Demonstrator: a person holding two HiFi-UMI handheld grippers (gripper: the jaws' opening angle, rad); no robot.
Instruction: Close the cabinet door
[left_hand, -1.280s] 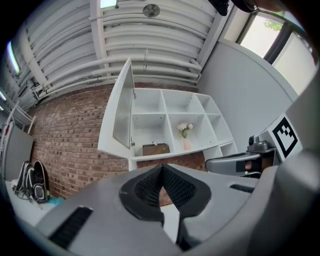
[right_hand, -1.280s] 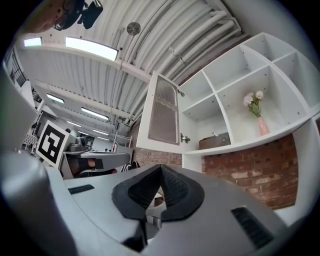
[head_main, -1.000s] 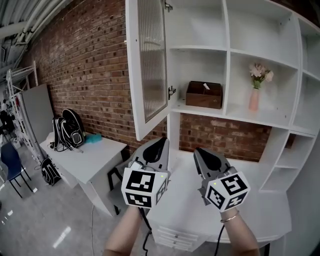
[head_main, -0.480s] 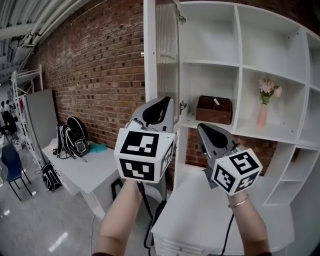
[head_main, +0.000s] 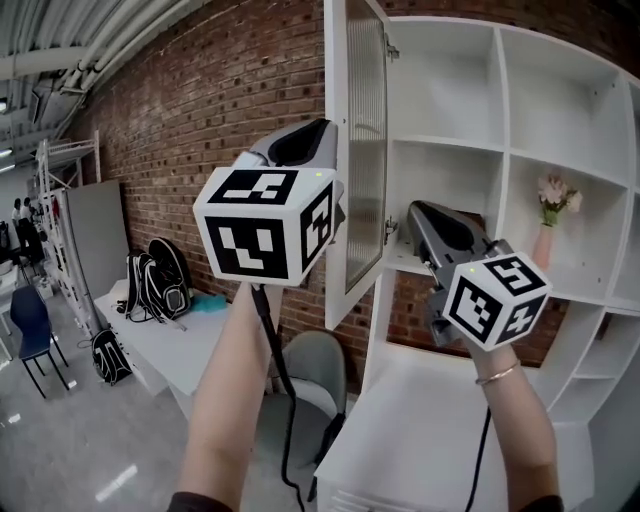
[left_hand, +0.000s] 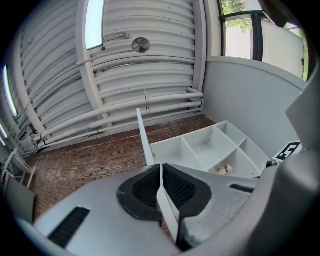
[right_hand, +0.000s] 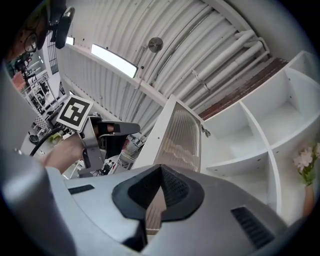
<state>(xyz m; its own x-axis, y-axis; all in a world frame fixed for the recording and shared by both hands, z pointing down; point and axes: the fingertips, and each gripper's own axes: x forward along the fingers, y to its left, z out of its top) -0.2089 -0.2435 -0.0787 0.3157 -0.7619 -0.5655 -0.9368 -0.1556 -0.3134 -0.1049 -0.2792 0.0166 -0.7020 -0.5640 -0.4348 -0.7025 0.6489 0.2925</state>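
Two grey plastic shells, left gripper (head_main: 298, 140) and right gripper (head_main: 428, 220), black ribbed pads (left_hand: 176, 187) inside the jaws, white cube with black square markers on each, black cable (head_main: 270, 350), thin bracelet (head_main: 497, 375) on right wrist

No readable text or labels, it seems

Right tongs (right_hand: 160, 167): jaws together, nothing gripped. Just beyond them is the white-framed cabinet door with ribbed glass panel (right_hand: 182, 140), swung open. White open shelf unit (right_hand: 260, 145) to its right. Left tongs (right_hand: 135, 129) are near the door's left edge.
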